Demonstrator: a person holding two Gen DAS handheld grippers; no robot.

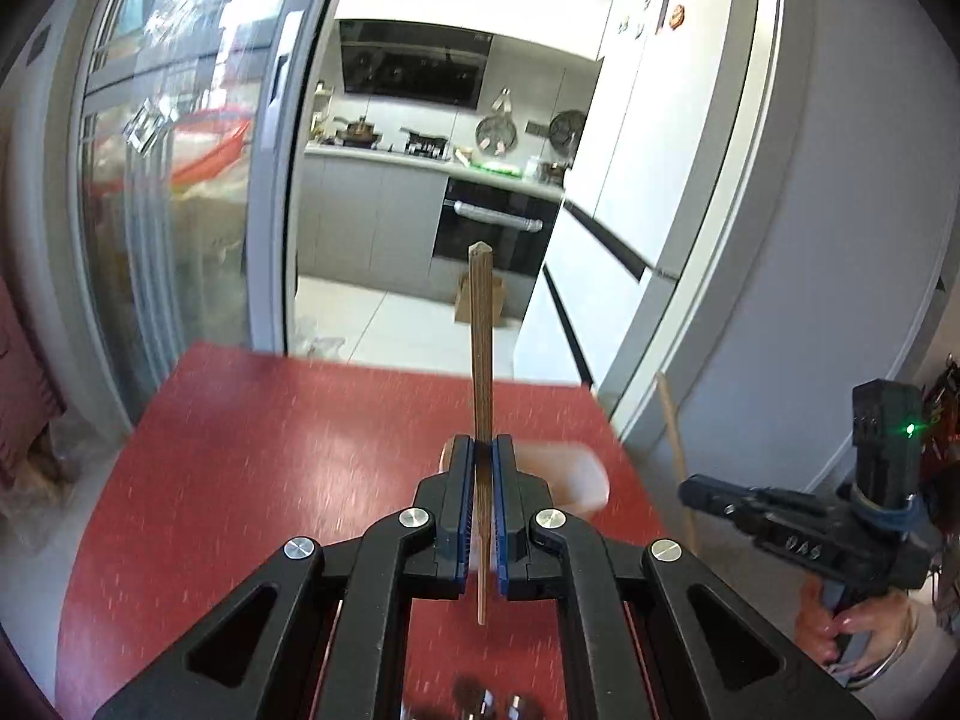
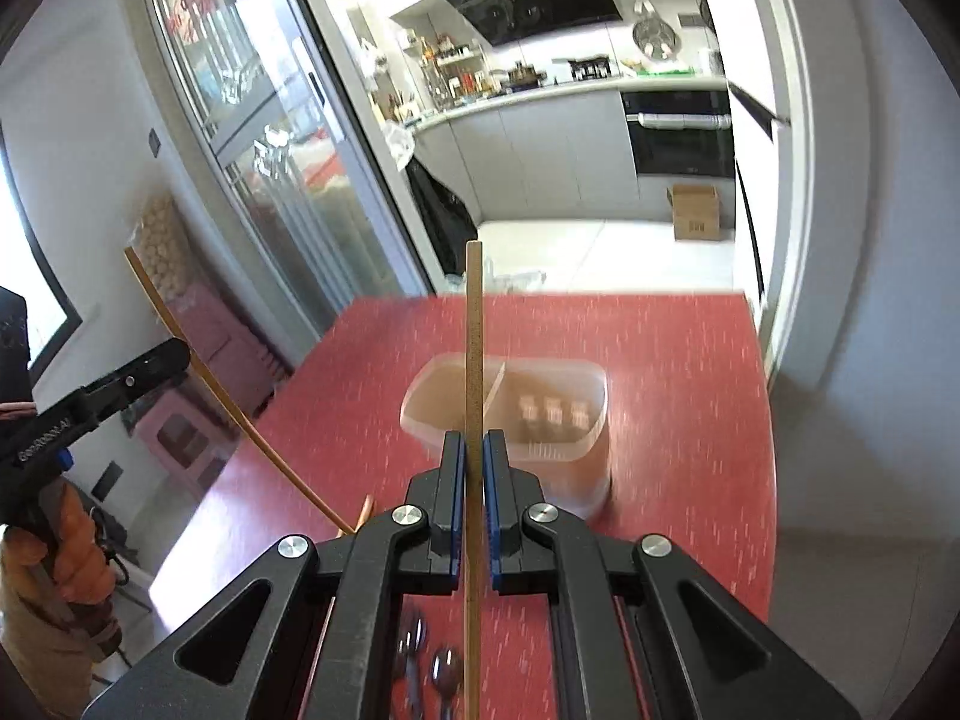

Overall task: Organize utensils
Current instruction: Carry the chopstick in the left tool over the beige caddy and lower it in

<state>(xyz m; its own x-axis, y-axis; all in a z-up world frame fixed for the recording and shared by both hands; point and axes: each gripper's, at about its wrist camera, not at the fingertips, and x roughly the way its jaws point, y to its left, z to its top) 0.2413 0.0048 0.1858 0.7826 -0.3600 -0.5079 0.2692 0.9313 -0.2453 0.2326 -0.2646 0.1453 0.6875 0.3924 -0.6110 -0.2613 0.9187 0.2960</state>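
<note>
In the left wrist view my left gripper point(image 1: 483, 450) is shut on a brown wooden chopstick point(image 1: 480, 330) that stands nearly upright between the blue pads. My right gripper point(image 2: 474, 444) is shut on a thin, pale chopstick point(image 2: 474, 330), also upright. Both hang above a red table point(image 2: 690, 390). A translucent plastic container point(image 2: 528, 414) with a divider stands on the table just beyond the right gripper, and it shows blurred behind the left fingers point(image 1: 570, 474). Each gripper appears in the other's view: the right gripper point(image 1: 690, 489) with its pale stick point(image 1: 675, 450), and the left gripper point(image 2: 180, 354) with its stick point(image 2: 276, 459).
Metal spoons point(image 2: 444, 678) lie on the table below the right gripper. A person's hand point(image 1: 840, 624) grips the right handle. Past the table's far edge are a glass sliding door point(image 1: 180, 180), a kitchen doorway and a cardboard box point(image 2: 696, 210). Pink stools point(image 2: 180, 438) stand left of the table.
</note>
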